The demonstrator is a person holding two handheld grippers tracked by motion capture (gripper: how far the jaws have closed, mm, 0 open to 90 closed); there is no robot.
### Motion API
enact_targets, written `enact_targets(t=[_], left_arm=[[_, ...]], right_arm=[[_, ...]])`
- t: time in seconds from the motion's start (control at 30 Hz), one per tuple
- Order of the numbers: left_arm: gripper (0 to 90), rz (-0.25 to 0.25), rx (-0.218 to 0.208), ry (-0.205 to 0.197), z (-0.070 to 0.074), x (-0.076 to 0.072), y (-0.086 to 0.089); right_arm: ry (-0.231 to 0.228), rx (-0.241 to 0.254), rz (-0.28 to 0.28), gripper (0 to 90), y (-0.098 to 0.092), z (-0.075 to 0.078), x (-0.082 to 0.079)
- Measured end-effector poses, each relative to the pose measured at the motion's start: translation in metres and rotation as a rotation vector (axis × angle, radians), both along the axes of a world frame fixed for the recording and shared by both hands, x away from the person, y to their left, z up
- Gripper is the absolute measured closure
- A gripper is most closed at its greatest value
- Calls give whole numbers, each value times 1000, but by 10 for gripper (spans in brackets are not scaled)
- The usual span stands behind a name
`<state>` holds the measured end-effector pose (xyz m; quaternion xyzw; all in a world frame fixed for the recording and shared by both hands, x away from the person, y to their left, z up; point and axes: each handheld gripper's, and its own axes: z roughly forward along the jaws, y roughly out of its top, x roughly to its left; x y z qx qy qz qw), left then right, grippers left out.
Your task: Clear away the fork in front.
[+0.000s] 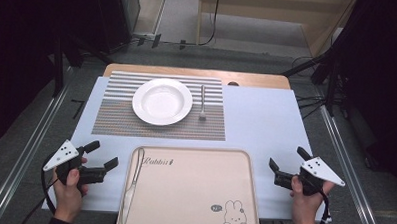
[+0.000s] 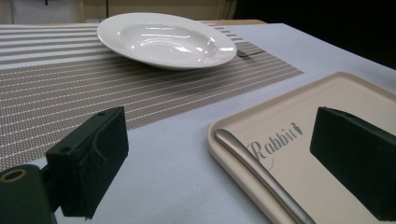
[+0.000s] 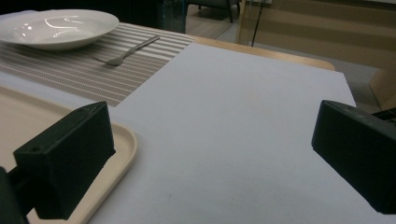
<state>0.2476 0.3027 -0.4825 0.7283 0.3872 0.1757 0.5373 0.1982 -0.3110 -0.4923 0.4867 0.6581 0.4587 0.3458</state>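
The tray (image 1: 193,192) sits between the two tools, the plate (image 1: 162,101) well ahead of both on the mat (image 1: 116,121). Left tool (image 1: 103,158) and right tool (image 1: 284,165) are both released, holding nothing. The knife (image 1: 131,184) lies just right of the left tool, flat against the tray rim; a pinch could slip off it or skid the tray. The fork (image 1: 203,103) lies past the plate. The tray reads "Rabbit"
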Motion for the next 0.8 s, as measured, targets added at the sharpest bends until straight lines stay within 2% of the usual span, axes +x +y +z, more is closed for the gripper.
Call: enact_targets(t=[0.2, 0.5, 0.6, 0.67, 0.8], left_arm=[[42, 1, 12, -10, -2, 0, 2], [42, 20, 19, -19, -6, 2, 8], [42, 33, 10, -17, -9, 2, 9], [42, 40, -8, -29, -9, 0, 10], [42, 41, -15, -39, -10, 0, 10]], right_arm=[[18, 45, 30, 0, -1, 9, 4], [35, 24, 66, 0, 11, 19, 18], [40, 22, 81, 0, 16, 22, 23], [40, 17, 88, 0, 19, 25, 27], [42, 11, 98, 0, 25, 29, 34]])
